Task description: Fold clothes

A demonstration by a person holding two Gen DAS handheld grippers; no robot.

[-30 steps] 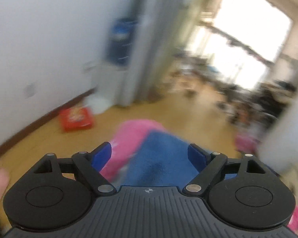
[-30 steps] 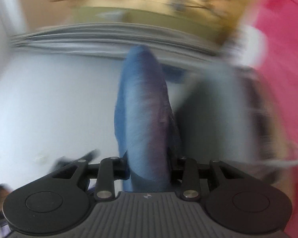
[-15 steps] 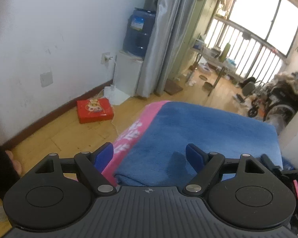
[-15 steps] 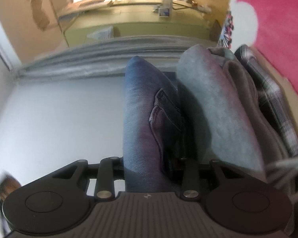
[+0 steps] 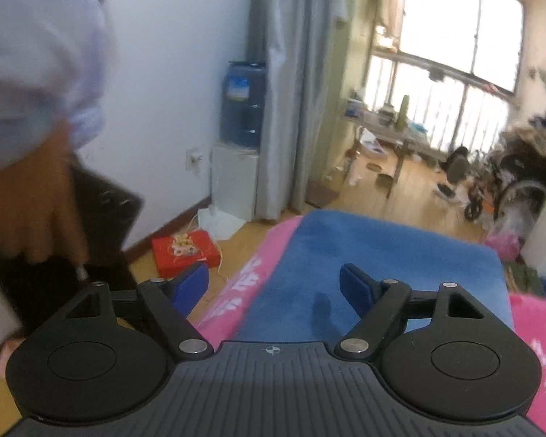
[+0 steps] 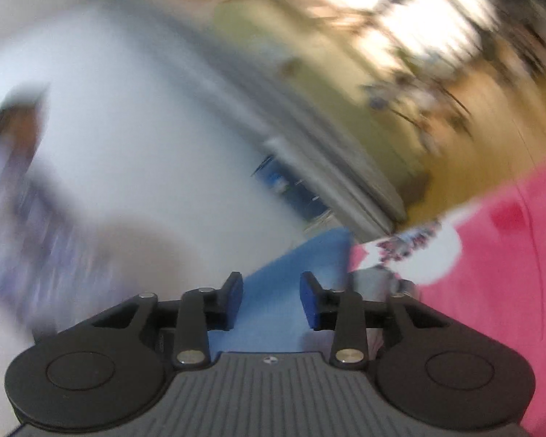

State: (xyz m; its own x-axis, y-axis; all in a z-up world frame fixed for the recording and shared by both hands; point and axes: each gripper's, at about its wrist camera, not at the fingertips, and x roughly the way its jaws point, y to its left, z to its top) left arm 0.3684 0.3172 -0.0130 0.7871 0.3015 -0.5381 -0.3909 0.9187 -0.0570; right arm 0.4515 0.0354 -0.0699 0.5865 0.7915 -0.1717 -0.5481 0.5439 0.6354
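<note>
Denim is gone from my right gripper (image 6: 271, 300): half a second ago its jaws were clamped on a folded pair of jeans standing beside a grey garment and a plaid one, and now they stand partly open with nothing between them. That view is smeared with motion and tilted hard over (the swing is quick), showing only the blue blanket (image 6: 291, 291) and the pink bedspread (image 6: 491, 273) under it. No jeans or other clothes show in either view now, so I cannot tell where they lie. I judge the jeans were let go at that row of folded things, which would mean one garment is put by.

My left gripper (image 5: 275, 284) is level and steady above the blue blanket (image 5: 382, 251), pointing along the bed toward the window, jaws wide apart and empty; it sits much as it did before. At its left edge a pale sleeve (image 5: 36, 54) and a blurred hand (image 5: 29, 200) holding something dark have come into view, near the red box (image 5: 185, 247) on the floor.
</note>
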